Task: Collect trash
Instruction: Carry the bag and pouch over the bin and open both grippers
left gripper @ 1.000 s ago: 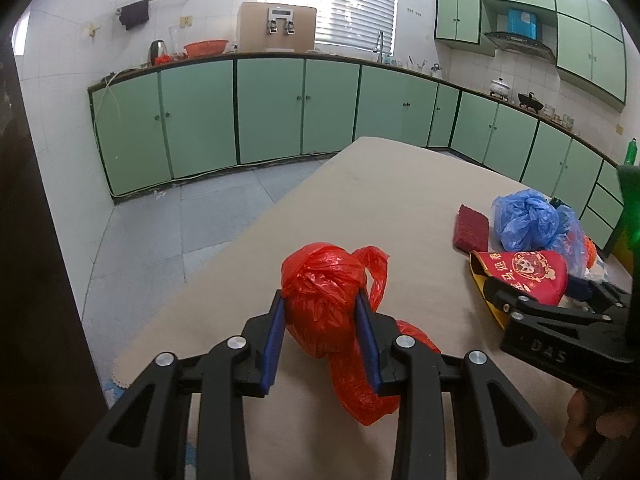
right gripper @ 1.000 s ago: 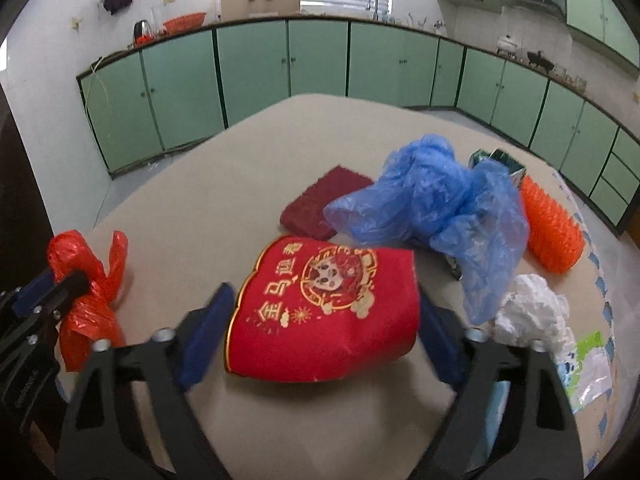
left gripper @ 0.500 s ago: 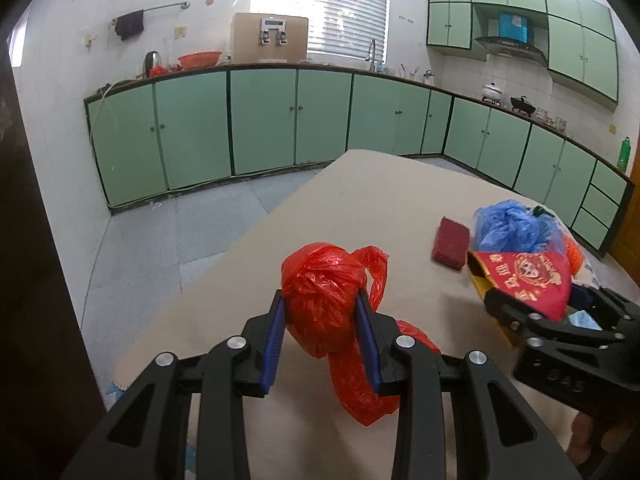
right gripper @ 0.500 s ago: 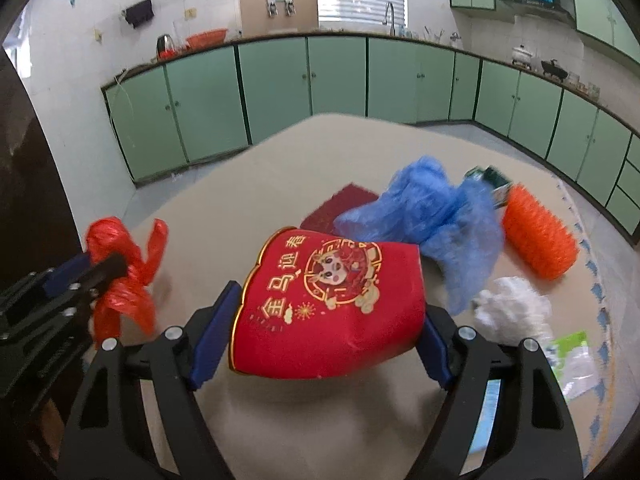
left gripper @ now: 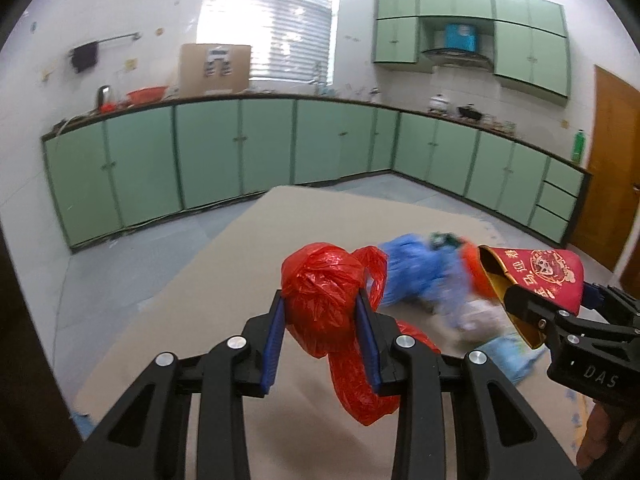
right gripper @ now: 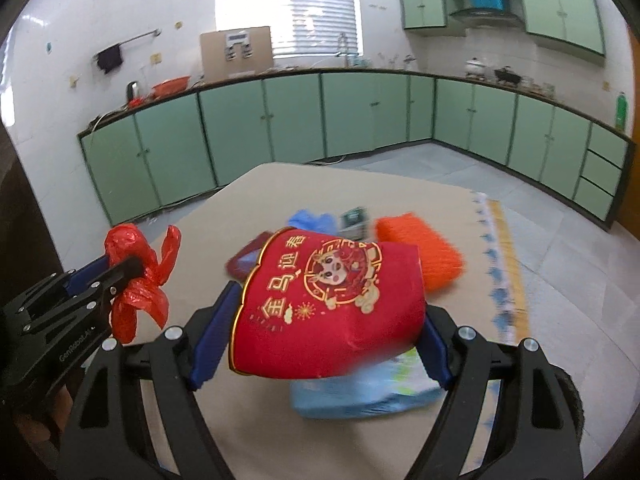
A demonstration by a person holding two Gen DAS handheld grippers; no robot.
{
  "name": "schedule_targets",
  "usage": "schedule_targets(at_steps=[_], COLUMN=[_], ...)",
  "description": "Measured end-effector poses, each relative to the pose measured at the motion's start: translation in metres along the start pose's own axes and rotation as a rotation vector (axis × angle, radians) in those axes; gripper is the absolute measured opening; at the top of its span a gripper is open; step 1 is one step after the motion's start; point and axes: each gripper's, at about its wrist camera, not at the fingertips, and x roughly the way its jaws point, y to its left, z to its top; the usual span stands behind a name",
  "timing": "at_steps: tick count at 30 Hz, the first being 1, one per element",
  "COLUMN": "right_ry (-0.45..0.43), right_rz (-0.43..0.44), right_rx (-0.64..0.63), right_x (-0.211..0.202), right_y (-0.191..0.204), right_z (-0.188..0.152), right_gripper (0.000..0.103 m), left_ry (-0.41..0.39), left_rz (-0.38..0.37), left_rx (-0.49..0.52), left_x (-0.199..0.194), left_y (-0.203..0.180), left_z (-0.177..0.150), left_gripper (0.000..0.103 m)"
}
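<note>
Your left gripper [left gripper: 320, 322] is clamped narrowly on the red plastic bag [left gripper: 320, 292]; your right gripper [right gripper: 320, 336], spread wide, grips the red printed pouch [right gripper: 328, 304], both lifted above the table [right gripper: 280, 184].

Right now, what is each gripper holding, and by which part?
Left gripper: red plastic bag, pinched across its bunched, knotted top. Right gripper: red printed paper bag, clamped across its two sides.

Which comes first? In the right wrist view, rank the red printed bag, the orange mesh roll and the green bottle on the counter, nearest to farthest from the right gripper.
1. Red printed bag, gripped in the right gripper.
2. Orange mesh roll, on the table behind it, to the right.
3. Green bottle, far right on the counter.
</note>
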Motion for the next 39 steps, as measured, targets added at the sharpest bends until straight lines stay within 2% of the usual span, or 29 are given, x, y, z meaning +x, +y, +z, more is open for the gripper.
schedule_targets(at_steps=[10, 24, 30, 39], right_ry=[-0.052, -0.063, -0.052, -0.001], right_rz=[-0.164, -0.421, -0.494, -0.570], right_rx=[0.092, 0.229, 0.276, 0.321], right_x=[-0.054, -0.119, -0.135, -0.130], right_y=[-0.090, -0.208, -0.246, -0.286], right_z=[-0.015, -0.070, -0.095, -0.133], right_gripper=[0.077, 0.077, 0.077, 0.077], left_ry=[-0.008, 0.027, 0.043, 0.117], left_rz=[-0.208, -0.477, -0.560, -0.628], left_rx=[0.090, 0.200, 0.244, 0.287], left_x=[0.003, 0.009, 0.013, 0.034], left_y=[-0.091, -0.223, -0.275, -0.339], left_z=[0.017, 0.006, -0.004, -0.034], left_gripper=[0.034, 0.034, 0.034, 0.034])
